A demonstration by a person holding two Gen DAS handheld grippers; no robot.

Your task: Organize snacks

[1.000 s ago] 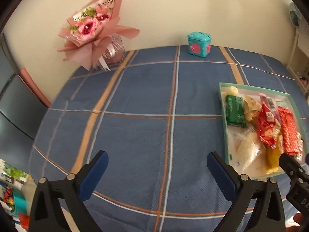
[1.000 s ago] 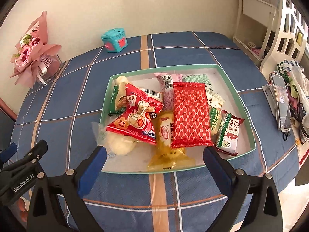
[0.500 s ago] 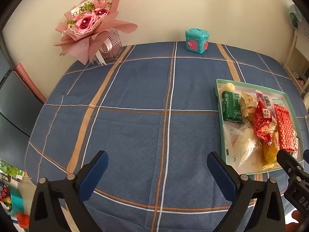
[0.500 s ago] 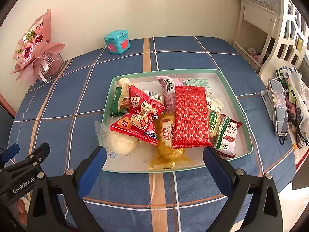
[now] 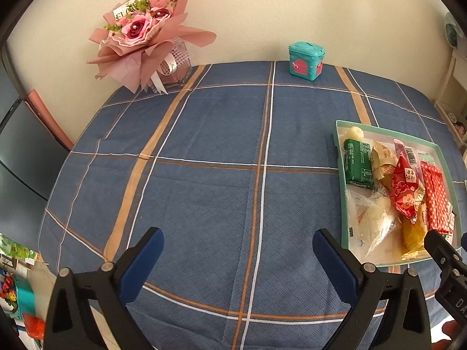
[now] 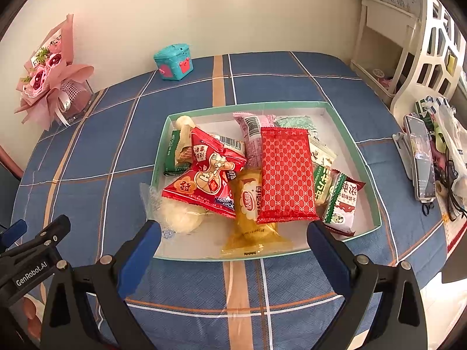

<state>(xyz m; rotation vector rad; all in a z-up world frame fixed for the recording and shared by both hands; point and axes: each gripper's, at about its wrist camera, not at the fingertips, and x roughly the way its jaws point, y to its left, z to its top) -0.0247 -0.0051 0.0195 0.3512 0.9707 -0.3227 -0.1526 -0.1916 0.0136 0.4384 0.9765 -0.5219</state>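
Observation:
A shallow tray with a green rim [image 6: 346, 129] [image 5: 340, 134] sits on the blue plaid tablecloth and holds several snack packets. Among them are a red patterned packet [image 6: 286, 175], a red triangular bag [image 6: 204, 183], a yellow packet [image 6: 252, 213], a green packet [image 5: 357, 163] and a clear bag of pale snacks [image 6: 178, 217] hanging over the tray's left rim. My right gripper [image 6: 232, 240] is open, just before the tray's near rim, holding nothing. My left gripper [image 5: 238, 248] is open over bare cloth, left of the tray.
A pink flower bouquet [image 5: 146, 35] stands at the back left by the wall. A small teal box [image 5: 305, 61] sits at the back edge. A phone [image 6: 420, 157] and clutter lie right of the tray. A white shelf [image 6: 408, 43] stands at the far right.
Both grippers have drawn back and up slightly, so the tray and table look smaller and more of the wall shows. Both stay open. No snack has moved.

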